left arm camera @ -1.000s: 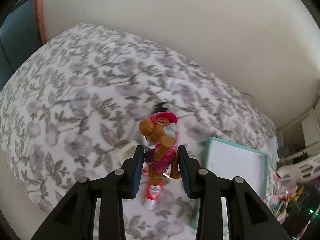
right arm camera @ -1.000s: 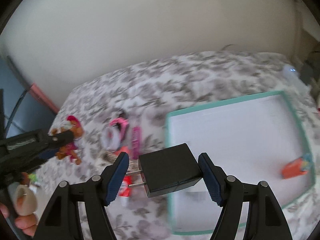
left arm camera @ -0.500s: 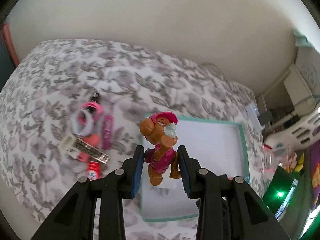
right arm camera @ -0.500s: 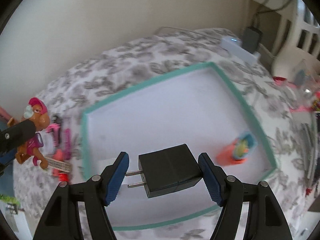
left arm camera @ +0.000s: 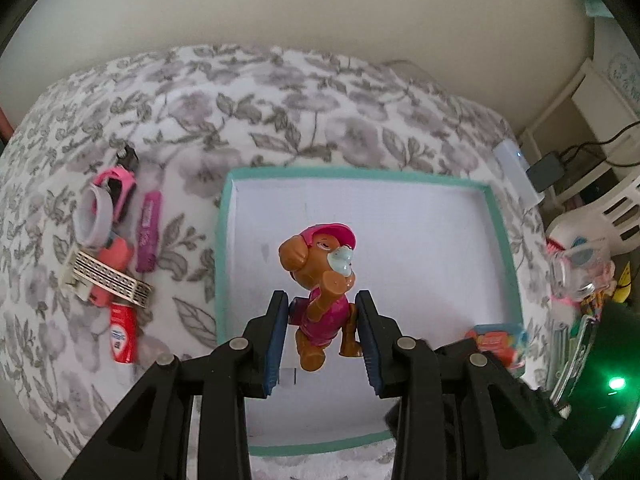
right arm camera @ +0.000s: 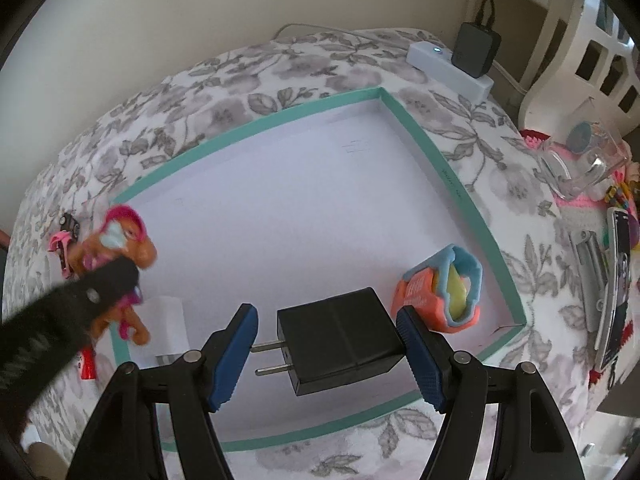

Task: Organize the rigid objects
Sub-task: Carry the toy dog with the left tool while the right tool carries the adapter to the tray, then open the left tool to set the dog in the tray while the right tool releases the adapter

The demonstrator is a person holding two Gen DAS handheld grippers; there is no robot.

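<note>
My left gripper [left arm camera: 322,332] is shut on a brown toy dog [left arm camera: 320,272] with a pink cap and suit. It hangs over the white floor of a teal-rimmed tray [left arm camera: 222,248] that lies on the flowered bedspread. My right gripper [right arm camera: 326,346] is shut on a black plug adapter [right arm camera: 340,336], held lengthwise with its prongs against the left pad, above the tray's [right arm camera: 440,168] near side. An orange and blue item [right arm camera: 444,296] lies in the tray's right corner. In the right wrist view the left gripper [right arm camera: 100,284] and the toy dog [right arm camera: 128,240] show, blurred, over the tray's left rim.
Left of the tray lies a pile: a pink watch [left arm camera: 116,188], a purple tube [left arm camera: 148,236], a patterned strip [left arm camera: 108,280] and a red tube [left arm camera: 122,336]. A white power strip [right arm camera: 448,64] sits beyond the tray. A glass jar [right arm camera: 580,160] and clutter crowd the right edge.
Both grippers have travelled from the pile's side to above the tray and come lower. Each keeps the same hold, the left on the toy dog, the right on the adapter.
</note>
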